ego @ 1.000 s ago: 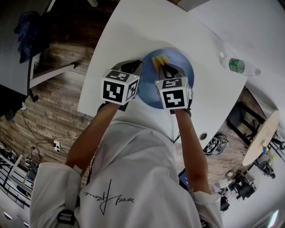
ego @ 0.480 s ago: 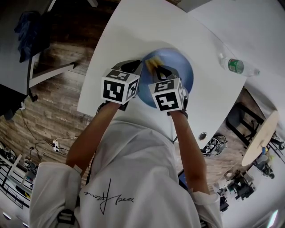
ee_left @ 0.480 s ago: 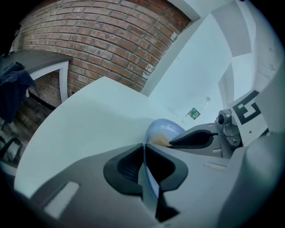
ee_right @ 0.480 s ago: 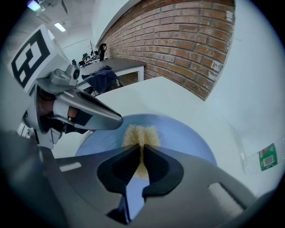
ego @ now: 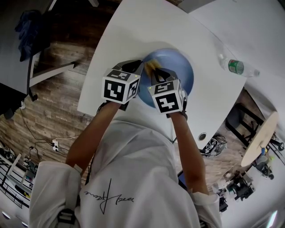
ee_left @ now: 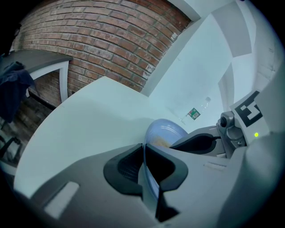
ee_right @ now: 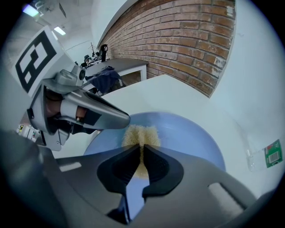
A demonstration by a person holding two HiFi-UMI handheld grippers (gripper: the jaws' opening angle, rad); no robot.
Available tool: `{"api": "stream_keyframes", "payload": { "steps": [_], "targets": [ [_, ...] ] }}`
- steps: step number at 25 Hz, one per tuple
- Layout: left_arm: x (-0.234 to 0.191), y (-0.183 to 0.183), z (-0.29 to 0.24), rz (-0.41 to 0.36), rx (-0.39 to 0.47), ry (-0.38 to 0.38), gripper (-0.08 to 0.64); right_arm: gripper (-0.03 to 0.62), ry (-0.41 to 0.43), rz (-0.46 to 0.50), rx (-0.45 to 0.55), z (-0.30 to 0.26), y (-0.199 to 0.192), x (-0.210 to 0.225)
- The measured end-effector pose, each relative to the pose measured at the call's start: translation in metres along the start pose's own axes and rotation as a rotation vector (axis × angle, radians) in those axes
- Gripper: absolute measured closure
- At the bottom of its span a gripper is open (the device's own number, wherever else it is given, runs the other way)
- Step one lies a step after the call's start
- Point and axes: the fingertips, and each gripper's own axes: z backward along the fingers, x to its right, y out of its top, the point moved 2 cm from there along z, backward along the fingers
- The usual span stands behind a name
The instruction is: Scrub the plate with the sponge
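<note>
Though faint overhead, sponge [ee_right: 151,136] tight between right tongs [ee_right: 141,150] in right gripper view

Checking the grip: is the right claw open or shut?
Shut: the right claw pinches the yellow sponge over the blue plate.

Soft, even, cool indoor light; ceiling lamps [ee_right: 31,10] glare above the left gripper [ee_right: 122,119]. Both gripper views bulge, darkening at their round edges.
</note>
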Motion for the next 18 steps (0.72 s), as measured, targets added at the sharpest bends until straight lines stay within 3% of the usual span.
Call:
{"api": "stream_keyframes", "payload": {
  "steps": [18],
  "targets": [
    [0.0, 0.001, -0.001, 0.008, 0.01, 0.004, 0.526, 0.558, 0.075, -0.035, -0.008, 0.001, -0.008, -0.018]
  ]
}}
